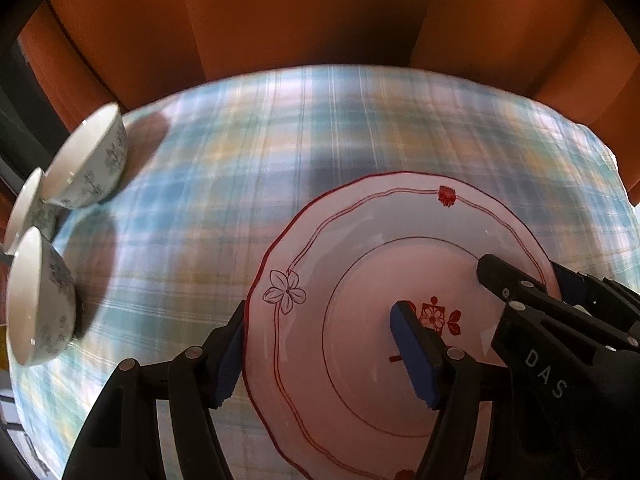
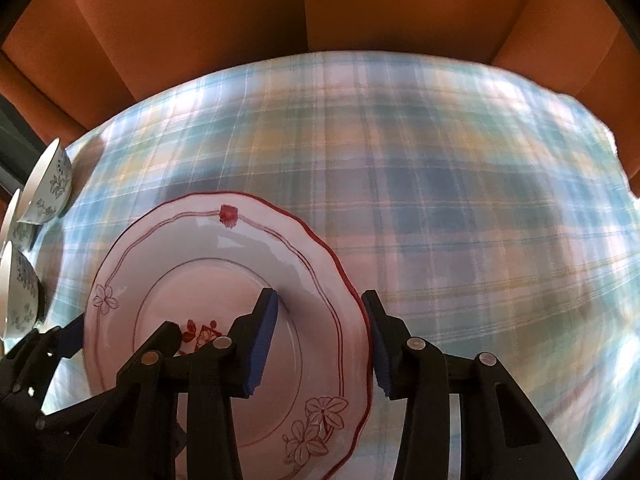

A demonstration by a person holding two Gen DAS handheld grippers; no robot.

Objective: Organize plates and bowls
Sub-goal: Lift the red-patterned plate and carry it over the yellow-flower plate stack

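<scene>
A worktop [image 1: 320, 128] draped in a blue, green and yellow plaid cloth is filling most of both views, with orange upholstered seating [image 1: 304, 12] curving around its far edge.

A white plate [image 1: 360, 264] with a wavy red rim, red line rings and flower motifs is lying on the cloth toward the near side of the worktop, well apart from the bowls.

The left hand-held gripper [image 1: 320, 352] is straddling the plate's left edge: one blue pad is sitting just outside the rim and the other is sitting over the plate's centre near the red flower emblem, so the jaws are standing apart with the rim between them; whether the pads are pressing on it cannot be told.

The right hand-held gripper [image 2: 320, 344] is straddling the plate's right edge in the same way, one pad over the plate's inner ring and one just beyond the red rim, jaws apart, contact unclear.

Three white bowls [image 1: 86, 160] with blue-grey floral prints are sitting close together at the far left edge of the worktop.
</scene>
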